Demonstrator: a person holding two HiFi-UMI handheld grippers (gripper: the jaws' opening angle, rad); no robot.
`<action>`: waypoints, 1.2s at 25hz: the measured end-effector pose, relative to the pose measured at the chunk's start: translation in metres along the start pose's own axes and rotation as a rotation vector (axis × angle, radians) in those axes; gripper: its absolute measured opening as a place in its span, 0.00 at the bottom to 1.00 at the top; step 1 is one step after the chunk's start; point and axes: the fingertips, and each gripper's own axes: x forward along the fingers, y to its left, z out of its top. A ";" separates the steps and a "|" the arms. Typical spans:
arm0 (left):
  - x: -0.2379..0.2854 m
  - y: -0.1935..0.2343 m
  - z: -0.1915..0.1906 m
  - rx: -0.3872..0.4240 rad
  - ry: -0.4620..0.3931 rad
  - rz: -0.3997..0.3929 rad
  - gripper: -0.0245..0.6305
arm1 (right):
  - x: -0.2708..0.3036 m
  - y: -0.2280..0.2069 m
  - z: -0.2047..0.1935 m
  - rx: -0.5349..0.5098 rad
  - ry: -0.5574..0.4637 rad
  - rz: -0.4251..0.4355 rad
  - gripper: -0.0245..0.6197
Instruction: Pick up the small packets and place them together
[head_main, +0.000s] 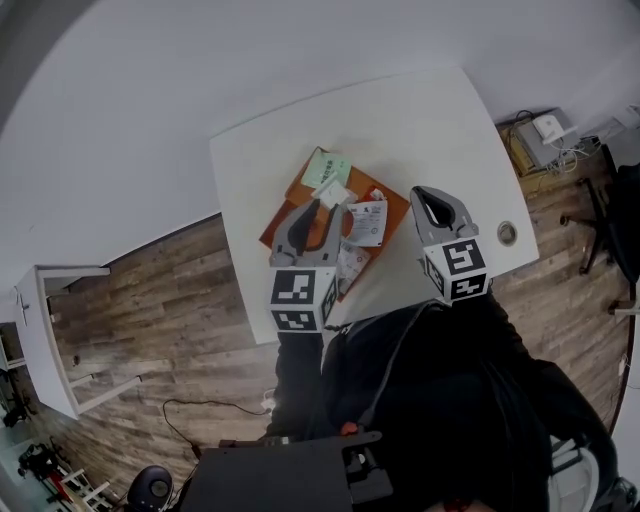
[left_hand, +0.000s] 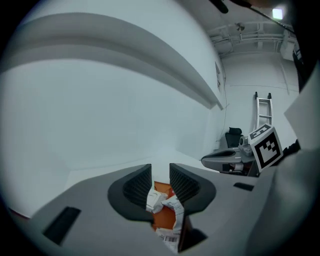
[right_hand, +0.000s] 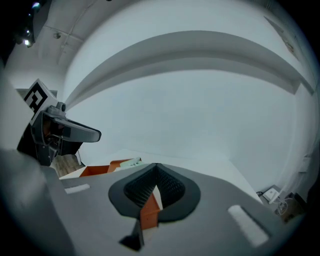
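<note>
An orange tray (head_main: 298, 189) on the white table (head_main: 420, 120) carries several small packets: a green one (head_main: 327, 168) at its far end, a white one (head_main: 368, 222) in the middle, and more under my left gripper. The left gripper (head_main: 325, 207) hangs above the tray, open. In the left gripper view its pads (left_hand: 137, 182) stand apart, and crumpled white packets (left_hand: 161, 201) show below the gap, on the tray (left_hand: 164, 218). My right gripper (head_main: 428, 192) is shut just right of the tray. In its own view the jaws (right_hand: 156, 169) meet, with the tray's orange edge (right_hand: 147, 212) showing beneath.
A round grommet (head_main: 507, 233) sits near the table's right edge. On the wooden floor are a white box with cables (head_main: 548, 127) at the far right and a white shelf unit (head_main: 40, 340) at the left. A ladder (left_hand: 263, 110) leans on the wall.
</note>
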 end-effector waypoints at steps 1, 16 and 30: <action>-0.005 0.003 0.008 0.003 -0.034 0.023 0.18 | 0.000 0.002 0.008 -0.003 -0.020 0.007 0.03; -0.051 0.013 0.073 0.029 -0.260 0.199 0.04 | -0.043 0.028 0.137 0.027 -0.331 0.067 0.03; -0.052 0.006 0.084 0.065 -0.279 0.194 0.04 | -0.053 0.034 0.154 -0.023 -0.382 0.092 0.03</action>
